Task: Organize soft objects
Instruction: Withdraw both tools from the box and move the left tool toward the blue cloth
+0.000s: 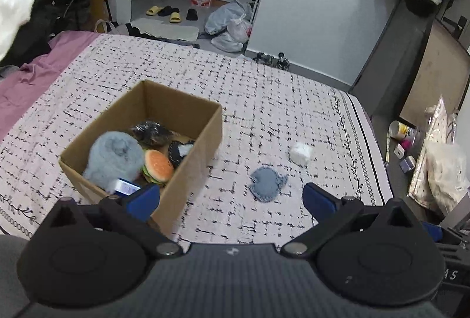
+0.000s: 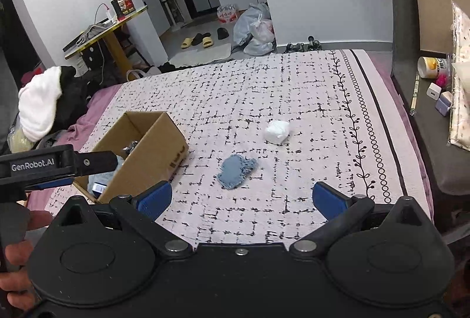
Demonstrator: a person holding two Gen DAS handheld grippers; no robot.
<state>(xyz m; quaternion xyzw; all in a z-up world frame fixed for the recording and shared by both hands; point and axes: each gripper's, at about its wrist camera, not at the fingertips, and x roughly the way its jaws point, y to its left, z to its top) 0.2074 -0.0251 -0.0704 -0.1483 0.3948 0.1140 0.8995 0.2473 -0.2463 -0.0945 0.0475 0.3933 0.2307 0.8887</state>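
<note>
- Left gripper [image 1: 232,200]: jaws spread wide with nothing between them, blue ribbed pads on black linkage arms, hovering above the bed at the near corner of the box.
- Right gripper [image 2: 242,199]: likewise spread wide and holding nothing, same blue pads on black arms, raised over the near edge of the bedspread; at the left of its view, the left gripper's black body marked "GenRobot.AI", with a bare hand [image 2: 17,265] wrapped around the handle below it.
- Just ahead of both claws, flat on the bedspread: blue denim piece [image 1: 266,182], limp, with frayed, stitched edges; between the left gripper's pads in that view, slightly left of centre in the right one.
- Beyond the denim and a little to its right: white soft lump [image 1: 301,153], crumpled and roundish, apart from the denim.
- Left of the denim, near it but not touching: open cardboard box [image 1: 191,168], plain brown, rectangular, flaps out of sight.
- Inside the box, crowded together: pale grey-blue fluffy plush [image 1: 113,159], a burger-shaped toy [image 1: 157,166] with an orange bun, a dark crinkly item [image 1: 151,131] at the back, a black-and-white piece against the right wall.
- Underneath everything: bedspread [image 1: 264,100], pale pink with broken black grid marks and a vine-and-ring border.
</note>
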